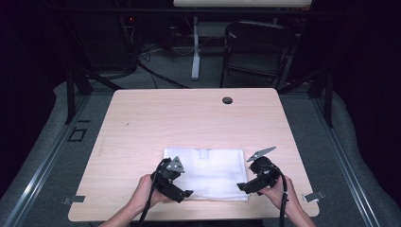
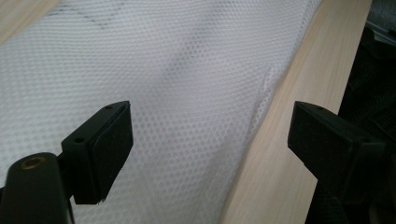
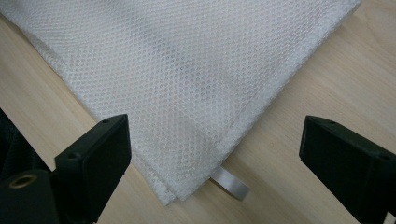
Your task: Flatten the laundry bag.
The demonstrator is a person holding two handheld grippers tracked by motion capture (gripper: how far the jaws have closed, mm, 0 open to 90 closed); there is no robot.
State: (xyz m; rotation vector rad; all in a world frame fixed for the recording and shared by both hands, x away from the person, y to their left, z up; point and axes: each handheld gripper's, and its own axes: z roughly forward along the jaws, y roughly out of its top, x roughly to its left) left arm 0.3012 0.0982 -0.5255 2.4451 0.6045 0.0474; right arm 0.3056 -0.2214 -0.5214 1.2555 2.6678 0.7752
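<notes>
Two grippers, the left gripper and right gripper, are held with jaws spread wide and empty at the white mesh cloth's near corners, six o'clock on the table. Both layers should be pinched squarely before lifting.

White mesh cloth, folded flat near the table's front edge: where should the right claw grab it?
Probably the near right corner of the mesh cloth, where the stacked layers meet. It lies between the open right claw jaws; come in low from that corner, pinching all layers.
</notes>
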